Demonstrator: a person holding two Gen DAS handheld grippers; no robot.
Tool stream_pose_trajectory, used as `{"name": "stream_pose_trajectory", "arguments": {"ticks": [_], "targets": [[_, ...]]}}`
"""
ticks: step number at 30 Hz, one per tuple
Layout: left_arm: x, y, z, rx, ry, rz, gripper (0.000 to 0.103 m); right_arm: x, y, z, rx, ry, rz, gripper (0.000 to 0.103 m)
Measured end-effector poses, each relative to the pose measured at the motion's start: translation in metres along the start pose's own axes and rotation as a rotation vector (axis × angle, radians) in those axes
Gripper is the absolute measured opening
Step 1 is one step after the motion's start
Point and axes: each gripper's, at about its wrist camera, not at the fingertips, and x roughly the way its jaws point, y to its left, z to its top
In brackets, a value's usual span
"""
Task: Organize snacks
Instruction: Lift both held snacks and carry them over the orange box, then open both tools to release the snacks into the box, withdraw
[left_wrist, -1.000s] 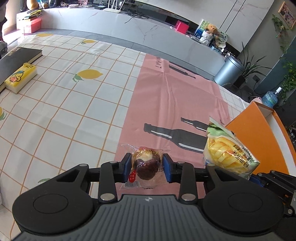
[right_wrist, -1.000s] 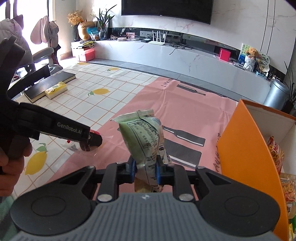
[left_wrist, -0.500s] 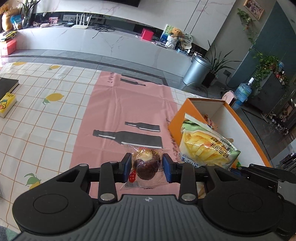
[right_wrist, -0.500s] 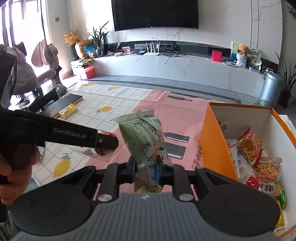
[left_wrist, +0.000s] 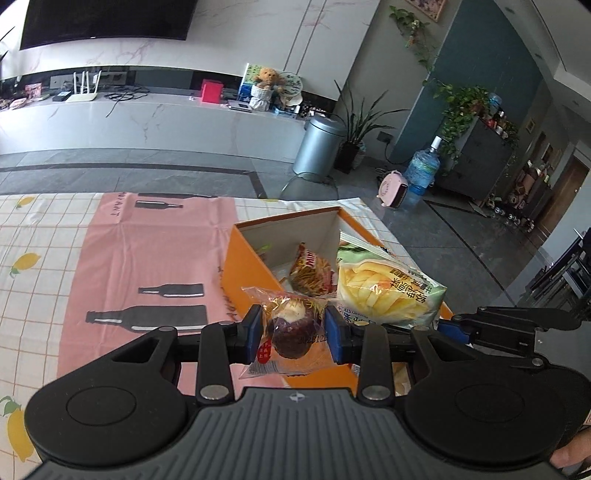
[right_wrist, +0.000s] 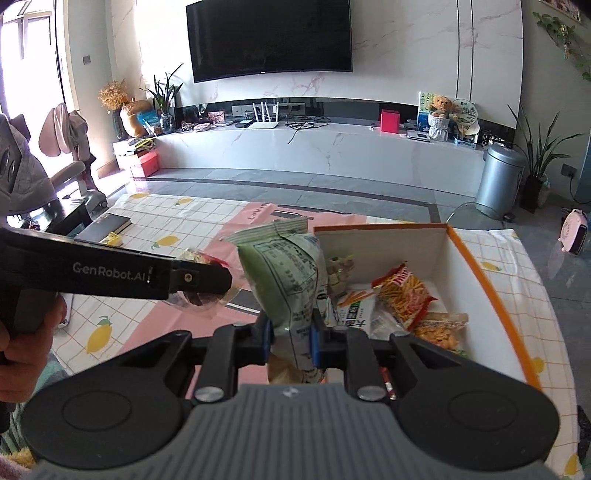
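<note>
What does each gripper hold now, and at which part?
Left gripper: a wrapped pastry, gripped across its middle. Right gripper: a green snack bag, gripped near its lower end.

Each gripper has a black body with a ribbed grey housing at the camera end, flanked by two round black discs with shallow circular recesses. Two flat black link arms run forward from silver screw heads to the fingers, which carry blue pads. On the left gripper (left_wrist: 294, 334) and the right gripper (right_wrist: 292, 339) the build is alike. White lettering "GenRobot.AI" marks the left gripper's black side, beside a small brass-coloured screw.
</note>
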Motion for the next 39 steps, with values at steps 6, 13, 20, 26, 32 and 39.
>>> {"name": "stream_pose_trajectory", "arguments": {"ticks": [6, 13, 20, 26, 32, 39], "targets": [[0.030, -0.034, 0.008, 0.069, 0.046, -0.050, 0.040, -0.003, -0.038, 0.007, -0.015, 0.062, -0.079, 0.016], [0.072, -0.063, 0.005, 0.160, 0.127, -0.089, 0.040, 0.011, -0.077, -0.001, -0.033, 0.157, -0.159, 0.016], [0.107, -0.076, 0.000, 0.245, 0.186, -0.074, 0.040, 0.046, -0.102, -0.008, -0.027, 0.258, -0.194, 0.016], [0.133, -0.075, 0.001, 0.286, 0.237, -0.072, 0.040, 0.076, -0.116, -0.011, -0.019, 0.321, -0.181, 0.016], [0.153, -0.070, -0.001, 0.313, 0.285, -0.069, 0.040, 0.102, -0.125, -0.016, -0.014, 0.364, -0.183, 0.016], [0.168, -0.068, -0.004, 0.347, 0.331, -0.073, 0.040, 0.118, -0.130, -0.020, -0.045, 0.387, -0.191, 0.017]]}}
